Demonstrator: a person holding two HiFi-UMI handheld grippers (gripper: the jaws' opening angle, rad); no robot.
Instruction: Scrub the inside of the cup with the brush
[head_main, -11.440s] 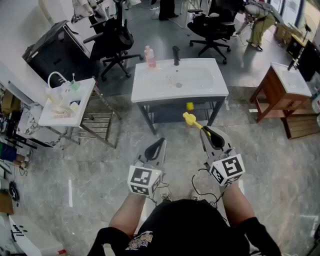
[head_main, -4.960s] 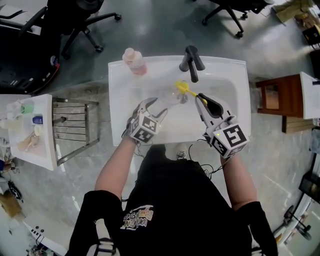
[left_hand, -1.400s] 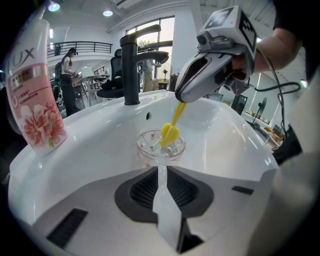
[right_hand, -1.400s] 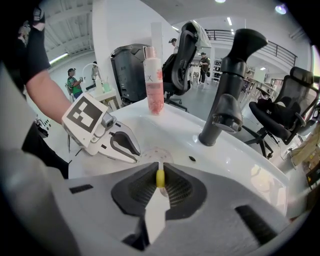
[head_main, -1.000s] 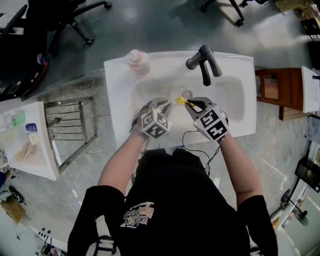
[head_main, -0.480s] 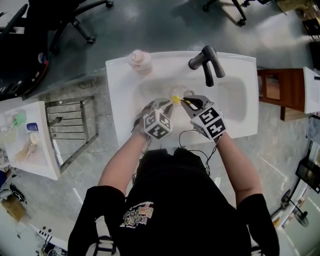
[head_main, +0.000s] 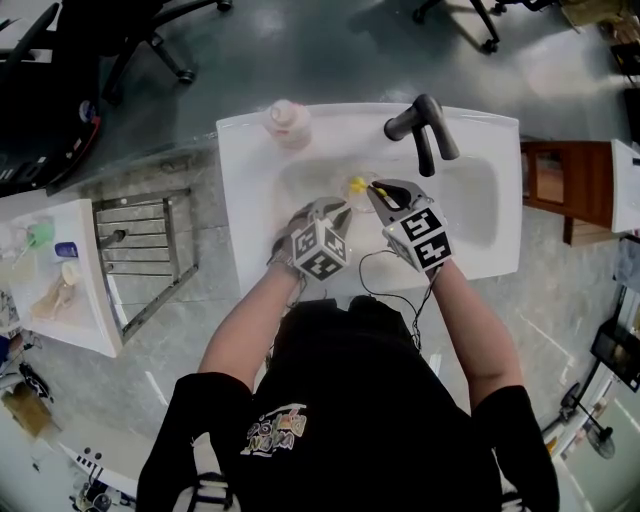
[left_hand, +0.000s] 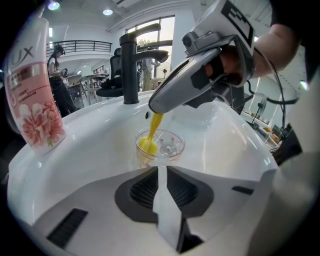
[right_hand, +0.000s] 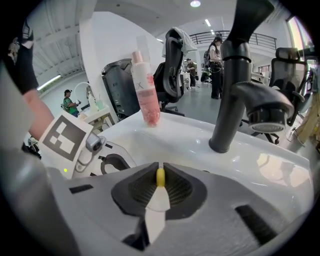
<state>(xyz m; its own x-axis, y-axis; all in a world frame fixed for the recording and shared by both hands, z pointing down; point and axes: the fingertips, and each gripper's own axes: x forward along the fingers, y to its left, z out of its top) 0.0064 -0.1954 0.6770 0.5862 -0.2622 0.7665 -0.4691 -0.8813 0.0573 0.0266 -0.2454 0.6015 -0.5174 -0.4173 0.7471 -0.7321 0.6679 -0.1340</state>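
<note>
In front of the faucet (left_hand: 131, 70) the left gripper (left_hand: 161, 167), nearly closed, pinches the near wall of the clear cup (left_hand: 172, 147) (light, probably slippery when wet), and the right gripper (right_hand: 160, 169) clamps the brush (left_hand: 154, 127) by its stiff handle, head inside.

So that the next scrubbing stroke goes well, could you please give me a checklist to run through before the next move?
1. Brush head inside the cup: ok, it sits low by the cup's wall.
2. Right hand-held gripper shut on the brush handle: ok.
3. Left hand-held gripper pinching the cup's near wall: ok, as far as it shows.
4. Cup upright in the sink basin: ok.
5. Faucet clear of the brush: ok.
6. Water or soap in the cup: cannot tell.
</note>
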